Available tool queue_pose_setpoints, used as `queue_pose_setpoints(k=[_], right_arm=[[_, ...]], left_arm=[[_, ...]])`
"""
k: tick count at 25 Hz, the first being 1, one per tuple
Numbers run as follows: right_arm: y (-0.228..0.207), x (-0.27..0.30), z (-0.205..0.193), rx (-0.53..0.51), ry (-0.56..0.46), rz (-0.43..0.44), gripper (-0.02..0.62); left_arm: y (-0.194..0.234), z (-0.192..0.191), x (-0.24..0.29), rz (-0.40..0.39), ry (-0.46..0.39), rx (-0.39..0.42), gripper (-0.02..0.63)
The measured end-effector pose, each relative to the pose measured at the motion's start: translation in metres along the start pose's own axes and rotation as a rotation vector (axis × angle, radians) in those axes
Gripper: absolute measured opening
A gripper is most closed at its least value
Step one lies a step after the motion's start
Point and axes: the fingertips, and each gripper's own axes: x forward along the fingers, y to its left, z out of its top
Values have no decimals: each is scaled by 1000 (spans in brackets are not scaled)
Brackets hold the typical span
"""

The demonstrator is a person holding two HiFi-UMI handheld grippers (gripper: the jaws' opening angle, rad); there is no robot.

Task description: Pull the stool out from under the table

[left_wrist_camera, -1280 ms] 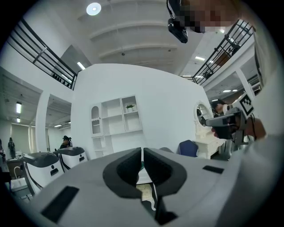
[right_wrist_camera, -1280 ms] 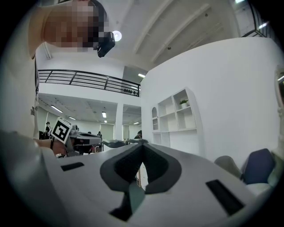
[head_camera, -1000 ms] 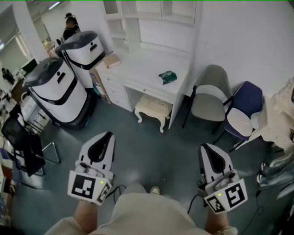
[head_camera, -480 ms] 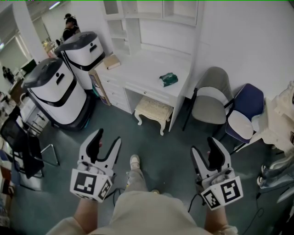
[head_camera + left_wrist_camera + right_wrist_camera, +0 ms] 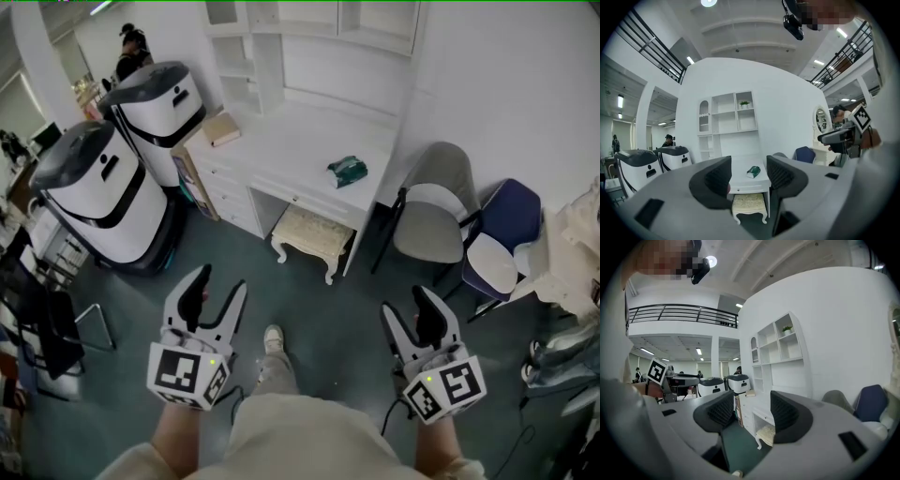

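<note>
A cream cushioned stool [image 5: 312,232] with white legs stands tucked under the white table [image 5: 300,141] against the wall. It also appears between the jaws in the left gripper view, where the stool [image 5: 749,205] is far off, and low in the right gripper view, where the stool [image 5: 766,433] is seen from the side. My left gripper [image 5: 221,286] and right gripper [image 5: 405,305] hover over the floor, well short of the stool. Both have just been opening and stand open with nothing between their jaws: left gripper [image 5: 747,173], right gripper [image 5: 746,411].
A green packet [image 5: 347,171] and a book [image 5: 222,128] lie on the table. Two white-and-black machines [image 5: 89,192] stand left of it. A grey chair [image 5: 431,211] and a blue chair [image 5: 502,230] stand to its right. My shoe [image 5: 272,337] is on the green floor.
Both grippers went from shut to open and moved forward toward the table. A foot stepped forward between them.
</note>
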Motion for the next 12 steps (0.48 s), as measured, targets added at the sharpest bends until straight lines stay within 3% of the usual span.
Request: queue_pose_setpoints(k=[12], right_arm=[[-22,170,-34,106,140,-57,247]], left_arm=[[119,-39,135,-69,110,-24,235]])
